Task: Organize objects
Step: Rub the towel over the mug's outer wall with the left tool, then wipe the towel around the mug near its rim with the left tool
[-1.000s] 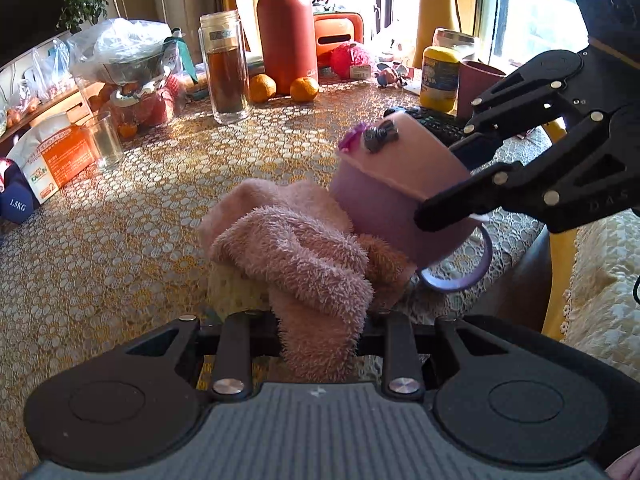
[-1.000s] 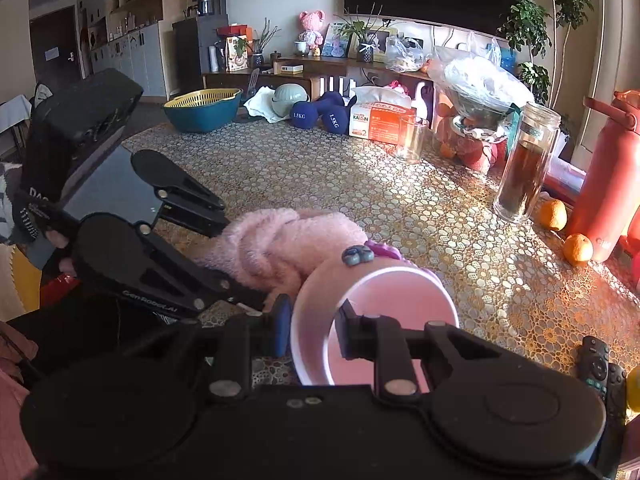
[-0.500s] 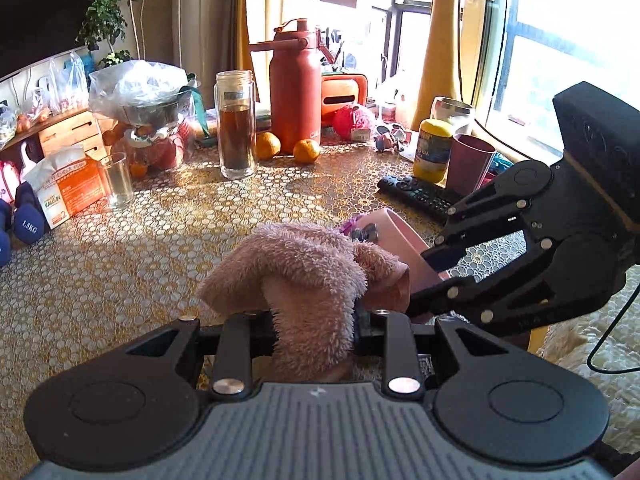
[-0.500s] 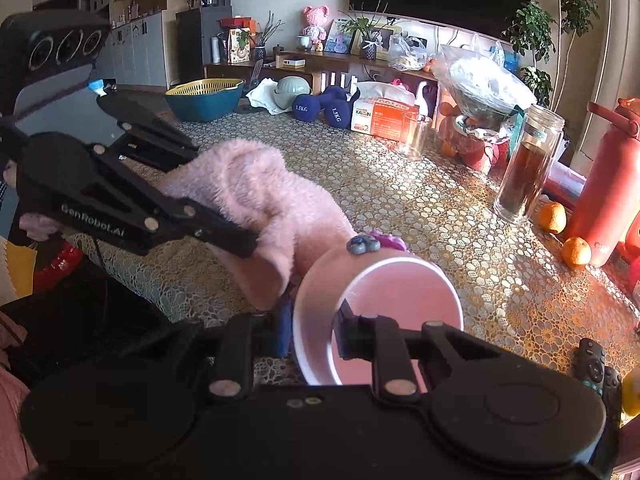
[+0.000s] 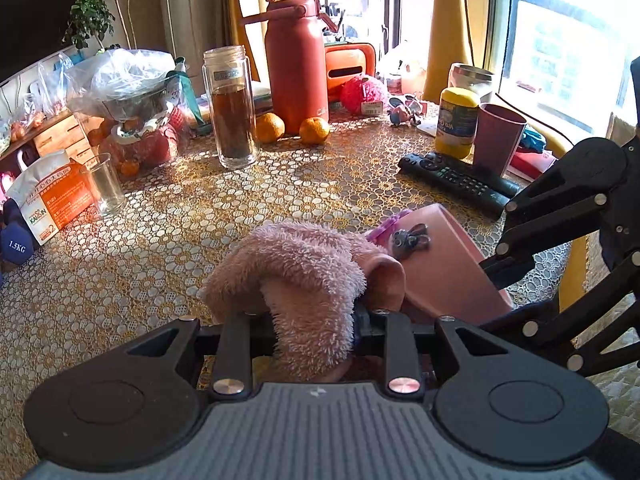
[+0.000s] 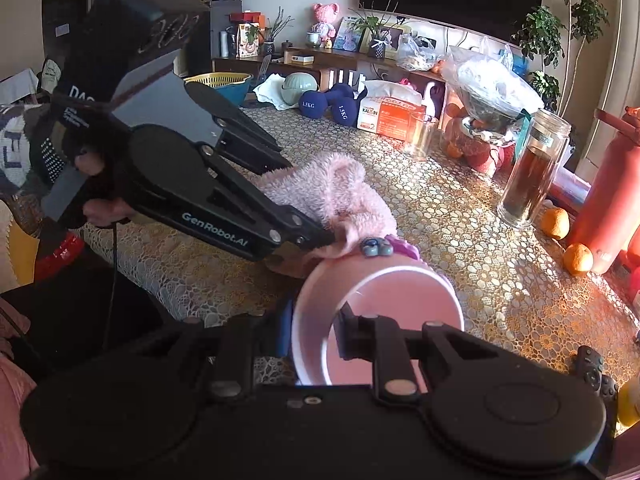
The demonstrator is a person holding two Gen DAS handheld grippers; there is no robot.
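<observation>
Lifted since a second ago: my left gripper (image 5: 312,320), clamped on the fuzzy pink cloth (image 5: 304,272), has carried it up off the table (image 5: 160,240) to the rim of the pink cup (image 6: 376,312). My right gripper (image 6: 316,332) pinches the cup's wall at lower centre of its frame, mouth tilted toward me. Cloth hangs just upper left of the mouth, touching the rim, so the left hand is nearer for stuffing it in.

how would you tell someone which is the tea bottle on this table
On the gold patterned table, look beside the tall red flask with two oranges at its base. The tea bottle is the clear glass cylinder holding dark brown liquid.
</observation>
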